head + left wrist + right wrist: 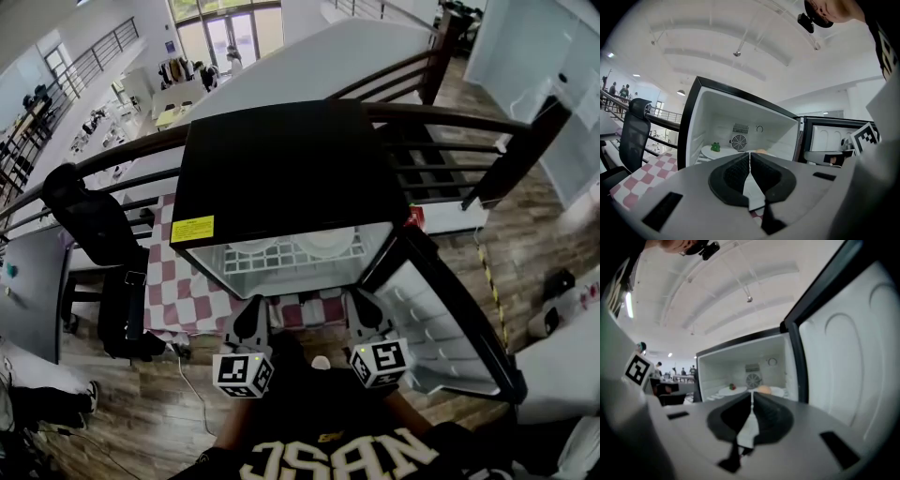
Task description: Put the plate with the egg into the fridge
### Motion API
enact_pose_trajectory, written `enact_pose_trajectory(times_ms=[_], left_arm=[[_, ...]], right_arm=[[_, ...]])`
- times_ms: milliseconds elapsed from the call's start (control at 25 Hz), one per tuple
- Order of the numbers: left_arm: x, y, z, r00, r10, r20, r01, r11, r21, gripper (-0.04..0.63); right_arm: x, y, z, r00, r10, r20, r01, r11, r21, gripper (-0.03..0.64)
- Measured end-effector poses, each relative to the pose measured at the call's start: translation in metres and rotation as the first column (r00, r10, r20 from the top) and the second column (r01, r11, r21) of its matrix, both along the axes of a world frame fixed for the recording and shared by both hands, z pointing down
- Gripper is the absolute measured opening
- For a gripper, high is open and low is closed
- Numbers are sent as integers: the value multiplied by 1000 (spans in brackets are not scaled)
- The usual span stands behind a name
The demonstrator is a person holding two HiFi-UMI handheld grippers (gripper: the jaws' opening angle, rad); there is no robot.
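Plate in fridge; both jaws together, empty

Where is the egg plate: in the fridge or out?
In. The egg plate sits on the wire shelf inside the open fridge, beside another plate.

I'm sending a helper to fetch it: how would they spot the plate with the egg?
Find the black fridge with its door open. On its shelf sit two white plates; the egg plate is the right one, carrying a tan egg, while the left plate holds a small green item.
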State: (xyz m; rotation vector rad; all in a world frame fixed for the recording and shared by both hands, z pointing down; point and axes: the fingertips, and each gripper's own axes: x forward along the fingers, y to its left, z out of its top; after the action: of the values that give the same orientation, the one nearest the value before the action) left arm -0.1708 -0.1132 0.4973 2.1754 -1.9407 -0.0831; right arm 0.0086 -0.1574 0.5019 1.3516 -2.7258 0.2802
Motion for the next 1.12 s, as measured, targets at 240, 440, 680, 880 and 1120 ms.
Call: enact_pose_trajectory(times_ms=[240, 440, 680, 880, 1120], left_arm=[[7, 8, -13, 1000, -16, -2, 16, 999, 47, 31], [17, 10, -15, 1000, -1, 12, 0, 998, 56, 31], [22, 15, -7, 1000, -5, -2, 5, 999, 37, 31], [20, 17, -3, 1000, -14, -5, 14, 1000, 27, 31], [20, 22, 3, 1000, -19, -4, 19, 1000, 5, 31]], right_arm=[[1, 12, 2, 998, -36, -60, 39, 998, 40, 29], [-6, 16, 5, 997, -65, -39, 65, 998, -2, 29], [-15, 19, 6, 995, -94, -31, 93, 996, -2, 29], [-15, 20, 8, 995, -97, -30, 97, 995, -11, 29], [-16, 24, 13, 995, -101, -24, 100, 995, -30, 29]])
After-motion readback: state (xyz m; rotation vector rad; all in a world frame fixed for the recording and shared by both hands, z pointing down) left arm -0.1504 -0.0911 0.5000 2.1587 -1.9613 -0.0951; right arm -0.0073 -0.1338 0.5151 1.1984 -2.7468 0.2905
